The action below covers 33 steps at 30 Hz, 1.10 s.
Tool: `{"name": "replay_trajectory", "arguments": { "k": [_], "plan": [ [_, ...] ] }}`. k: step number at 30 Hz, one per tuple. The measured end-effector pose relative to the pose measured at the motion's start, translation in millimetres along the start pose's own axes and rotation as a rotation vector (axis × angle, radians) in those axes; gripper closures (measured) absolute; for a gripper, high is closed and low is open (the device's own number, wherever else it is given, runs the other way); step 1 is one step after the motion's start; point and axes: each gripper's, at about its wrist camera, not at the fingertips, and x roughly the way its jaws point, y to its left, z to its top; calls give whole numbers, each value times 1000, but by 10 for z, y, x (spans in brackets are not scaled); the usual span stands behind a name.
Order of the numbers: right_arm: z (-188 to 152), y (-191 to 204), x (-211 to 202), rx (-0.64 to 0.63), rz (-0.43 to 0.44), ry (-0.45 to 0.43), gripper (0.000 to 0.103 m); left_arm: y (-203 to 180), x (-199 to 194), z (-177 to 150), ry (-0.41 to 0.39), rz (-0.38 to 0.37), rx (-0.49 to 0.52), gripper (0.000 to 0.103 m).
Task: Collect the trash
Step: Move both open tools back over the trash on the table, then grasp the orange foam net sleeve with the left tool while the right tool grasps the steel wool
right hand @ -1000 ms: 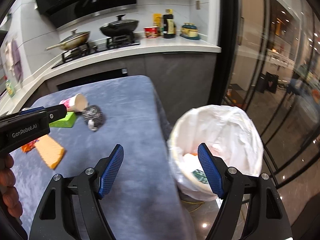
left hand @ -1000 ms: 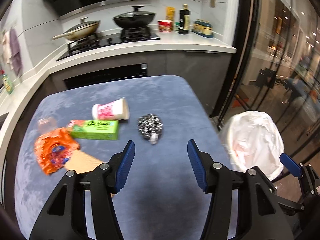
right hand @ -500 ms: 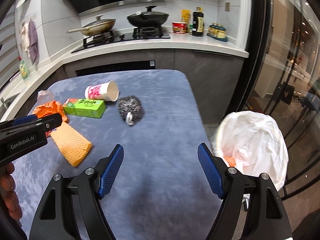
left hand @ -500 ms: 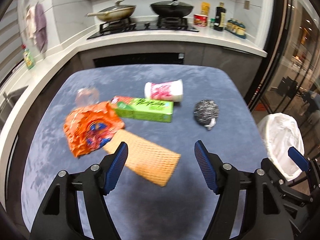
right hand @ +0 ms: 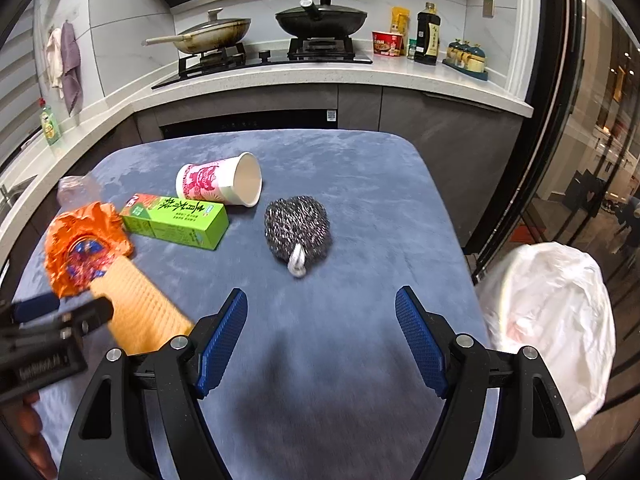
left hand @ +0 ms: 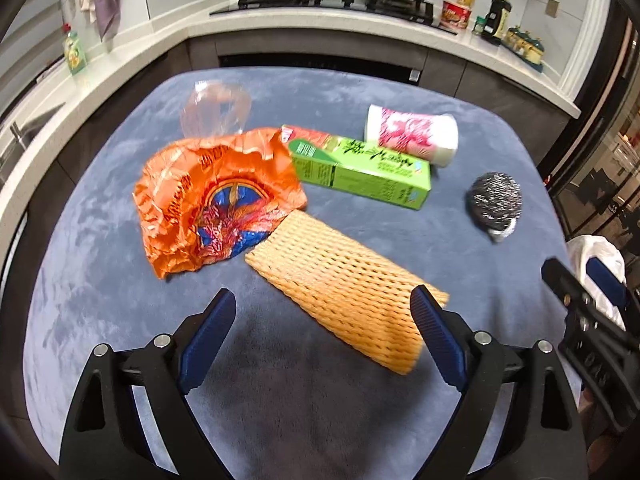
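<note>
On the blue table (left hand: pixel 100 312) lie an orange foam net (left hand: pixel 344 288), a crumpled orange wrapper (left hand: pixel 212 204), a green carton (left hand: pixel 360 168), a pink-and-white paper cup (left hand: pixel 412 134) on its side, a steel scourer (left hand: pixel 494 202) and a clear plastic bag (left hand: pixel 216 106). My left gripper (left hand: pixel 324 336) is open and empty, low over the foam net's near end. My right gripper (right hand: pixel 322 340) is open and empty, over the table in front of the scourer (right hand: pixel 298 228). The white-lined bin (right hand: pixel 552 320) stands right of the table.
A kitchen counter (right hand: pixel 320 76) with a hob, two pans and bottles runs behind the table. Glass doors are on the right. The left gripper's body shows at the left edge of the right wrist view (right hand: pixel 44 340).
Both grippers have swung left, away from the bin and toward the trash. The left gripper has closed in on the foam net. Both stay open.
</note>
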Motion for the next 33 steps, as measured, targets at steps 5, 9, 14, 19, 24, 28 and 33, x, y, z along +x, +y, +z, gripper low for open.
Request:
{"name": "replay_trajectory", "arguments": {
  "k": [5,9,14,19,24,28,33],
  "plan": [
    [140,31,294,9,4,19,30,34,238,15,48,-3,-23,17],
    [224,52,503,9,4,31,30,16,378,29,72,-14,-31,17],
    [318,96,708,8,9,42,30,-45,511,58,87,-32,-31,18],
    [372,93,886,13,16,56,30,-61,575,106,81,-39,-39,27],
    [374,105,1006,32,53,76,32,-74,567,162,63,-40,-29,45],
    [356,158,1039,19,78,83,52,-63,526,210,41,-32,-21,67],
    [313,212,957,-6,67,71,54,-82,510,282,41,-57,-10,92]
  ]
}}
